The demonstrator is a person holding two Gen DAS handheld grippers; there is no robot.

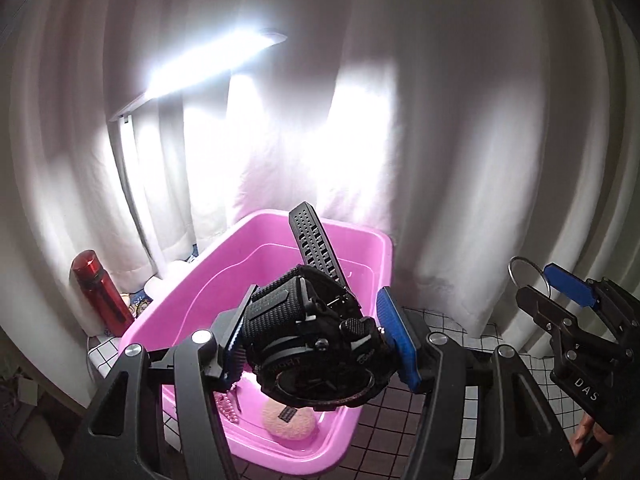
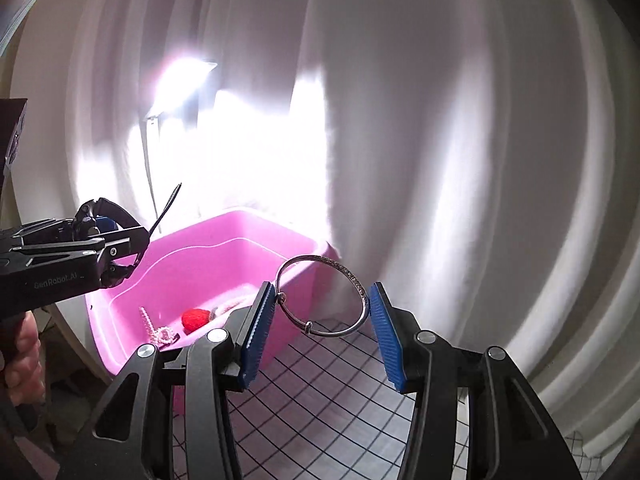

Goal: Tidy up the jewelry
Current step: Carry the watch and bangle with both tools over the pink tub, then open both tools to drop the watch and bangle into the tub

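Jewelry is in both of your grippers, lifted above the worktop (image 2: 320,380), which wears a white cloth with a black grid. Your left gripper (image 1: 316,340) has its jaws pinching a chunky black sports watch (image 1: 312,344), the blue pads pressing on either side of its case while the perforated strap (image 1: 316,248) sticks up and away from you. Your right gripper (image 2: 322,320) has its jaws pinching a thin silver bangle (image 2: 320,296), one pad touching each side of the ring, which stands roughly upright. A pink plastic tub (image 1: 224,272) sits on the worktop just beyond and to the left of both grippers. Inside it lie a string of pink pearls (image 2: 160,330), a red knitted piece (image 2: 196,316) and a fluffy pink pad (image 1: 288,422) with a small dark clip on it. A red water bottle (image 1: 100,292) stands left of the tub. White curtains (image 1: 440,120) hang behind everything, brightly lit by a bar lamp (image 1: 212,64) at the far left.
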